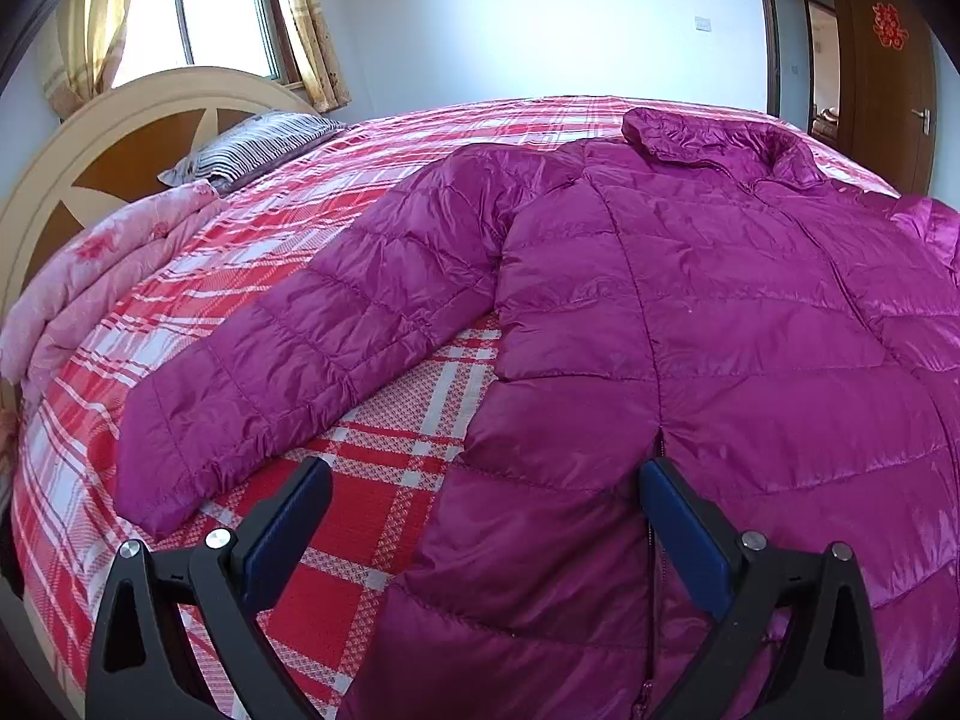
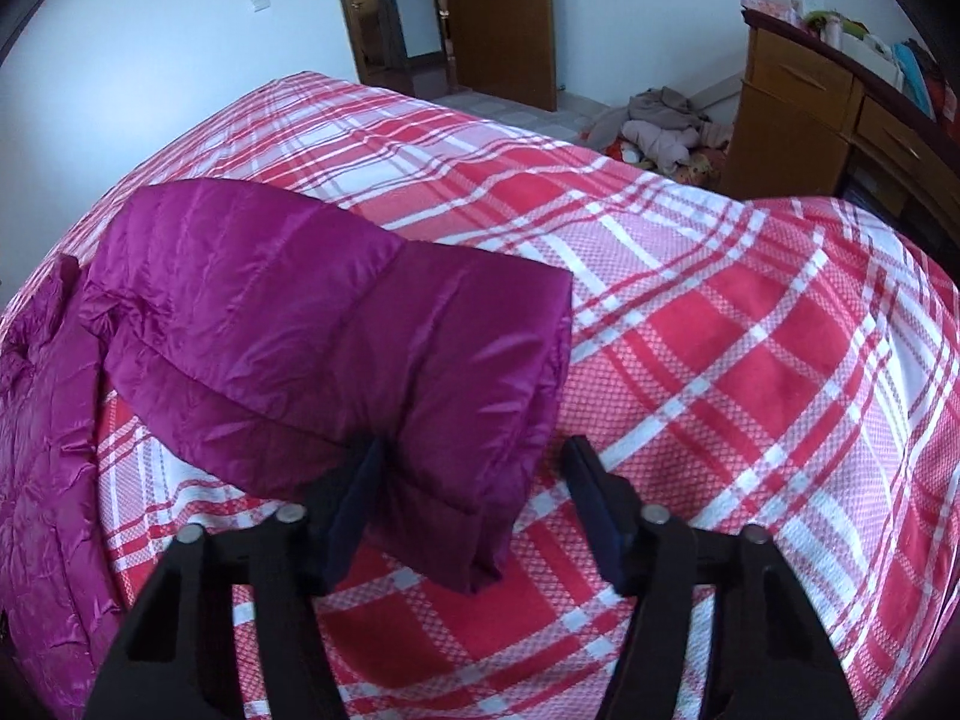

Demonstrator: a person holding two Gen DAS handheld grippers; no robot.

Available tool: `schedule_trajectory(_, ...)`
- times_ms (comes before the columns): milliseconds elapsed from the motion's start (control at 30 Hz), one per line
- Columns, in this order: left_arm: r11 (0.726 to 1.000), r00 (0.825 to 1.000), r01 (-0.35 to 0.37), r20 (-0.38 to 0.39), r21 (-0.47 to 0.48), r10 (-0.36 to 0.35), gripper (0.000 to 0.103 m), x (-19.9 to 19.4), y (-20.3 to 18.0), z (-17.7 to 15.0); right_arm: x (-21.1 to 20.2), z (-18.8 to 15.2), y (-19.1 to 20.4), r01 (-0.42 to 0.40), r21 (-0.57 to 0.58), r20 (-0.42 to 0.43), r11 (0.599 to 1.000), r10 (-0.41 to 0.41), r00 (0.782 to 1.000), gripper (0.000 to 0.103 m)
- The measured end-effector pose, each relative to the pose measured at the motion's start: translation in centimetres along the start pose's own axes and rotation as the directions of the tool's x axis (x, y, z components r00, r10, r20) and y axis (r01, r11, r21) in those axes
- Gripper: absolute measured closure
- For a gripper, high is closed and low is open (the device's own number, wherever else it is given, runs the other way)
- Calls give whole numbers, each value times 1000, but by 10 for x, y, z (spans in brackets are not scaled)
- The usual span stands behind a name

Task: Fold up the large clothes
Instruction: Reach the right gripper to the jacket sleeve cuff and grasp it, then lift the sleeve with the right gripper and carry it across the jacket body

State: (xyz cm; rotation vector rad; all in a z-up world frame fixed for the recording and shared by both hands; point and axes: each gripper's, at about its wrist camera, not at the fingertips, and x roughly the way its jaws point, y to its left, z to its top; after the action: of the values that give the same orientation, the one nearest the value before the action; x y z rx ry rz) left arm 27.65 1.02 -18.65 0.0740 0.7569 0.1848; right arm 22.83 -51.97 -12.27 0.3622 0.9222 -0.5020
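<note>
Magenta puffer jacket (image 1: 690, 312) lies spread across plaid bedspread (image 1: 372, 516) | left gripper (image 1: 486, 498) spread wide at hem | right gripper (image 2: 474, 468) brackets sleeve cuff (image 2: 480, 420), unpinched | Risk: slick fabric slipping out.

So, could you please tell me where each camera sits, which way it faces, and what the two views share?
Left wrist: on the left gripper, looking down over the jacket hem toward headboard and window; its open fingers show.
Right wrist: on the right gripper, facing the jacket's sleeve cuff, which lies between its unclosed fingers; door beyond.
Shared: jacket and plaid bedspread.
</note>
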Motion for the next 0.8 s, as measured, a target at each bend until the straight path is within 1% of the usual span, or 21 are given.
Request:
schedule_trajectory(67, 1000, 1000, 22, -7, -14, -22, 1, 2, 2, -2, -4, 2, 3, -22, -22, 5, 1000, 22, 1000, 77)
schedule_trajectory(133, 998, 998, 53, -18, -41, -54, 1, 5, 6, -2, -10, 5, 3, -35, -20, 21, 999, 35, 999, 85)
schedule_trajectory(167, 997, 998, 65, -23, -49, -66, 1, 6, 8, -3, -14, 8, 3, -26, -24, 40, 999, 27, 999, 87)
schedule_trajectory(233, 993, 995, 91, -34, -70, -94, 1, 9, 10, -3, -22, 14, 5, -2, -37, 80, 999, 5, 997, 88)
schedule_trajectory(300, 989, 992, 113, -43, -92, -118, 1, 11, 12, -4, -38, 20, 9, 30, -57, 141, 998, -21, 990, 89)
schedule_trajectory(333, 987, 991, 123, -45, -100, -128, 1, 12, 14, -5, -50, 25, 14, 54, -77, 183, 996, -39, 982, 89)
schedule_trajectory(400, 986, 990, 131, -41, -104, -136, 1, 11, 15, -6, -66, 30, 23, 85, -108, 240, 991, -57, 969, 89)
schedule_trajectory(433, 986, 990, 132, -38, -103, -137, 1, 11, 15, -6, -75, 33, 30, 102, -125, 270, 987, -65, 961, 89)
schedule_trajectory(467, 985, 990, 135, -34, -104, -139, 1, 10, 15, -7, -87, 37, 39, 124, -151, 313, 981, -72, 947, 89)
schedule_trajectory(500, 985, 989, 138, -32, -106, -142, 1, 10, 15, -7, -91, 39, 47, 135, -167, 335, 977, -73, 939, 89)
schedule_trajectory(533, 984, 989, 140, -31, -108, -144, 1, 10, 16, -7, -101, 42, 57, 152, -194, 369, 969, -71, 927, 89)
schedule_trajectory(667, 983, 989, 145, -25, -109, -148, 1, 9, 16, -8, -125, 42, 93, 193, -287, 449, 938, -47, 892, 90)
schedule_trajectory(767, 983, 988, 149, -19, -109, -152, 1, 9, 17, -8, -135, 35, 122, 214, -357, 493, 909, -12, 870, 90)
schedule_trajectory(800, 982, 988, 153, -17, -108, -156, 1, 9, 17, -8, -136, 33, 128, 216, -372, 500, 903, -1, 866, 90)
